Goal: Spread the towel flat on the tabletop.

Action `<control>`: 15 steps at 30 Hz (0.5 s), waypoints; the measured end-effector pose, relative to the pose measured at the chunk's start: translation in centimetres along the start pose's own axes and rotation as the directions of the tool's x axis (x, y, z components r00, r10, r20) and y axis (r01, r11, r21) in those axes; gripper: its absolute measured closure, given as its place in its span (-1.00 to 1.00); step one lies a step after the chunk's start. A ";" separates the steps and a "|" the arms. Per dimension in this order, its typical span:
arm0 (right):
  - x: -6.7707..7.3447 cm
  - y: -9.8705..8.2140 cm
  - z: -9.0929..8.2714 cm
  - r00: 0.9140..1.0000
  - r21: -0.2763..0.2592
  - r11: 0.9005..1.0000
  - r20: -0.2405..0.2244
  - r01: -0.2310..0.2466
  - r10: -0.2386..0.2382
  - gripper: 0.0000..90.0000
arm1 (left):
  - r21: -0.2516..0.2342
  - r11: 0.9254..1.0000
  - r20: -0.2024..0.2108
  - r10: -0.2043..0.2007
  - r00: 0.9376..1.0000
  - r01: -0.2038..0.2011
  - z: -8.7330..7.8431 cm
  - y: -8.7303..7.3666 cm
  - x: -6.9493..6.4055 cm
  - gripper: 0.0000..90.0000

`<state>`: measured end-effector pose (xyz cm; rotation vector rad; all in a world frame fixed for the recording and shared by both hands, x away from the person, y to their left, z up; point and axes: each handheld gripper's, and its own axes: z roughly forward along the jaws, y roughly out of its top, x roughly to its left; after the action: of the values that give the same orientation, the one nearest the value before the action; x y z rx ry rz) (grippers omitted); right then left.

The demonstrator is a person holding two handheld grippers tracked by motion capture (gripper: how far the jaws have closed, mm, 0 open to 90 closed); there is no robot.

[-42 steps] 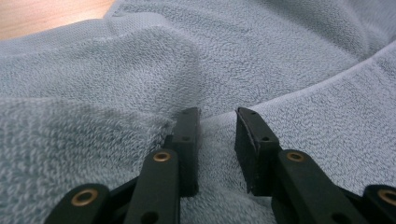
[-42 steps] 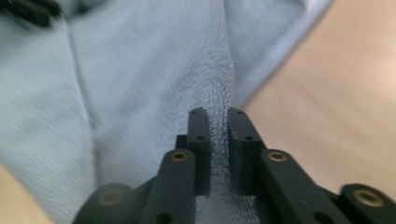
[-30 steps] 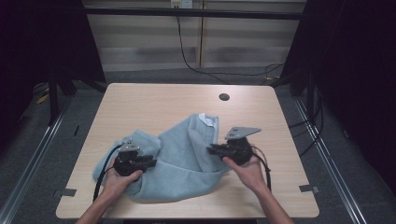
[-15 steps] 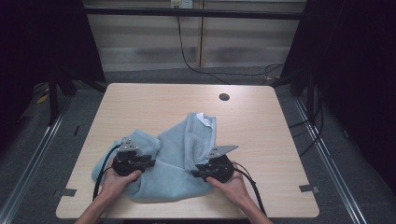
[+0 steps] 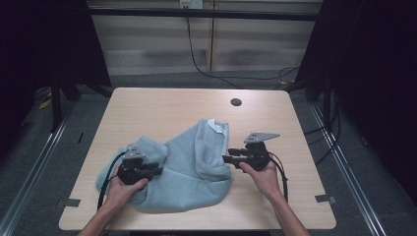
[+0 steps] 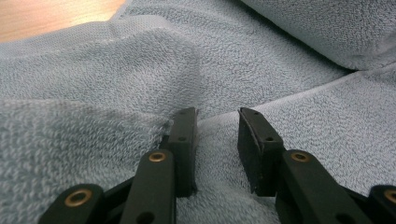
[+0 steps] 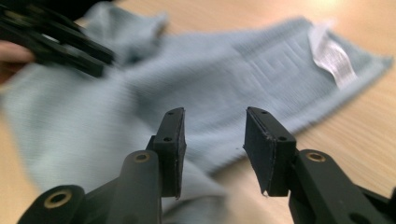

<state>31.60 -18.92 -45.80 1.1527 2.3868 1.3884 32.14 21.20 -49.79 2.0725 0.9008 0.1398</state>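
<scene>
On the left of the table (image 5: 147,105), the left gripper (image 5: 153,170) rests on the bunched left end of the towel (image 5: 196,162). In the left gripper view its jaws stand partly apart with terry between and under them (image 6: 215,135); whether the pads actually pinch a fold there cannot be told. The hand (image 5: 123,184) behind it lies on the cloth.

The towel lies crumpled across the near middle of the table, one end heaped at the left, a narrower end with a white label (image 5: 215,126) pointing toward the far side, and a folded edge near the front.

At the right, the right gripper (image 5: 227,159) sits just beside the towel's right edge. Its jaws have just been opening and stand apart; the right gripper view shows nothing between them, the cloth lying ahead and below (image 7: 140,121).

The work looks like spreading or straightening the towel. To do it well, the right gripper should go low to the table, slide one pad under the nearest single edge rather than a thick bundle, and close firmly before pulling. The left should anchor its end so the pull draws the cloth flat instead of dragging the whole heap. Pull outward, level and slowly, watching that the label end does not fold under.
</scene>
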 end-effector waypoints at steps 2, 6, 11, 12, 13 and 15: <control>-0.9 -0.6 2.1 1.000 0.054 0.998 -0.011 -0.012 0.013 0.16 | -0.002 1.000 0.000 0.000 1.000 0.000 0.0 0.0 0.0 0.49; -0.7 -1.2 4.6 1.000 0.109 0.994 0.001 0.020 -0.020 -0.10 | -0.005 1.000 0.003 0.000 1.000 0.000 0.0 0.0 0.0 0.48; -0.4 -1.8 6.0 0.998 0.126 0.990 -0.001 0.067 -0.067 -0.14 | -0.006 1.000 0.004 0.002 1.000 -0.002 0.0 -0.1 0.0 0.47; -0.1 -1.8 6.0 0.996 0.130 0.987 0.012 0.089 -0.091 -0.11 | -0.006 1.000 0.005 0.002 1.000 -0.002 0.0 -0.1 0.0 0.47; 0.0 -1.9 6.1 0.993 0.130 0.986 0.032 0.108 -0.113 0.07 | -0.006 1.000 0.005 0.003 1.000 -0.003 0.0 -0.1 0.0 0.47; 0.5 -1.9 5.8 0.982 0.150 0.976 0.080 0.157 -0.170 0.67 | -0.003 1.000 0.005 0.015 1.000 -0.015 0.0 -0.1 0.1 0.47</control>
<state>32.94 -15.20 -50.46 1.0012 2.4851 1.1047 32.14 21.30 -49.82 2.0763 0.8817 0.1432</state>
